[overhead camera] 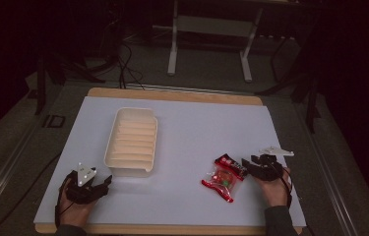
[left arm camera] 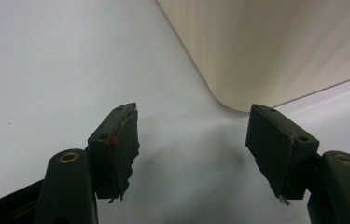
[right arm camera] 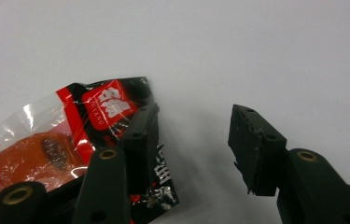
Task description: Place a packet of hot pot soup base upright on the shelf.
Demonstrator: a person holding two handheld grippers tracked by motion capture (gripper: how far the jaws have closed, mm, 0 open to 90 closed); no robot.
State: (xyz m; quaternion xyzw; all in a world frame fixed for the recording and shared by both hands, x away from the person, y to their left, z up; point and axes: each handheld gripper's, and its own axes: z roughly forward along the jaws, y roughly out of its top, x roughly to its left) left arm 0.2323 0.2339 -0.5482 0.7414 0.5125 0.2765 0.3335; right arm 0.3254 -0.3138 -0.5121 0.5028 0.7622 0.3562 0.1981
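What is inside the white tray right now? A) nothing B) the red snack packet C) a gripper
A: in the high view the white ribbed tray holds nothing, while the red snack packet lies on the table by the right gripper.

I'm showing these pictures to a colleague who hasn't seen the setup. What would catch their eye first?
Probably the red and black snack packet, the only bright colour, lying on the white table near the front right, with the open right gripper at its black end. Next, the cream ribbed tray left of centre, with the open left gripper just short of its near corner.
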